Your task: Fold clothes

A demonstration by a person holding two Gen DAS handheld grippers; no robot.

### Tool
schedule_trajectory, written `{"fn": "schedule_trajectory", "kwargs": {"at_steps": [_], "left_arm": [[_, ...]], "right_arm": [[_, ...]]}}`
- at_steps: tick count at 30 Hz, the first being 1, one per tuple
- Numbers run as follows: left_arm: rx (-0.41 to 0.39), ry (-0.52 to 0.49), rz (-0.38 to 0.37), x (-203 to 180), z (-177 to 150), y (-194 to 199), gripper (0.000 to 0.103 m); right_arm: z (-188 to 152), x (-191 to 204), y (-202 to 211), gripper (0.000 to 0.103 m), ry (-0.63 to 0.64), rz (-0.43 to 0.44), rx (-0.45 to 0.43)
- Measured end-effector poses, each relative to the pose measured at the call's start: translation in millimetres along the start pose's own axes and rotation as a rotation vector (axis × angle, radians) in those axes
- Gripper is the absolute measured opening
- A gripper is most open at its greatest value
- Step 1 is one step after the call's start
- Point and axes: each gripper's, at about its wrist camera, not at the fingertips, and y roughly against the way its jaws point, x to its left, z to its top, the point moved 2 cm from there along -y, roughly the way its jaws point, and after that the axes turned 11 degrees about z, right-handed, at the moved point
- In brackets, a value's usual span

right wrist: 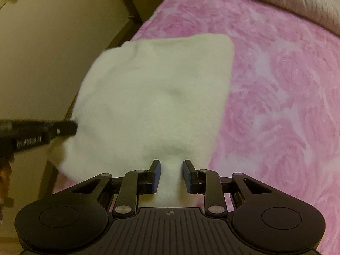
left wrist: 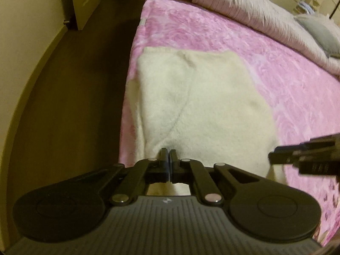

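A fluffy white garment [left wrist: 191,97] lies folded on the pink bed cover [left wrist: 276,74], close to the bed's left edge. My left gripper [left wrist: 169,155] is shut, its fingertips pinching the garment's near edge, which gathers into a small V at the tips. The right gripper [left wrist: 272,159] enters from the right at the garment's near right side. In the right wrist view the white garment [right wrist: 153,93] narrows into a neck between the blue pads of my right gripper [right wrist: 171,170], which press on it. The left gripper [right wrist: 73,127] holds the cloth's left edge there.
A striped pale quilt [left wrist: 233,2] is bunched along the far side of the bed, with a grey pillow [left wrist: 318,34] at the right. Dark floor [left wrist: 74,95] runs along the bed's left side, bounded by a beige wall [left wrist: 27,42] and a door [left wrist: 85,2].
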Motion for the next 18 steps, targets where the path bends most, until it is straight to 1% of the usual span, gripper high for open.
{"fn": "schedule_trajectory", "kwargs": {"at_steps": [2, 6, 8, 10, 12, 13, 15, 18], "left_arm": [[0.006, 0.009, -0.004, 1.3, -2.3, 11.7, 0.002], [0.023, 0.024, -0.007, 3.3, -14.6, 21.8, 0.002], [0.039, 0.024, 0.009, 2.6, -21.1, 14.5, 0.002], [0.063, 0.031, 0.02, 0.6, -21.7, 0.5, 0.003], [0.091, 0.011, 0.037, -4.8, -17.2, -8.2, 0.003], [0.1, -0.006, 0.045, -7.8, -13.4, -7.9, 0.002], [0.105, -0.035, 0.049, -11.8, -4.6, 2.0, 0.002], [0.087, -0.01, 0.022, -5.7, 10.9, 16.9, 0.002]], "right_arm": [[-1.5, -1.0, 12.5, 0.027, -0.028, 0.009, -0.021], [-17.8, 9.3, 31.9, 0.027, -0.014, 0.012, -0.03], [-24.1, 13.0, 25.5, 0.027, 0.007, -0.005, -0.009], [-28.6, 11.2, 6.0, 0.027, 0.02, -0.023, 0.043], [-31.5, 10.5, -11.3, 0.027, 0.037, -0.042, 0.091], [-28.6, 12.5, -12.5, 0.027, 0.045, -0.051, 0.106], [-20.9, 15.1, -4.7, 0.027, 0.023, -0.052, 0.126], [-6.0, 11.9, 19.6, 0.027, -0.023, -0.033, 0.071]]}}
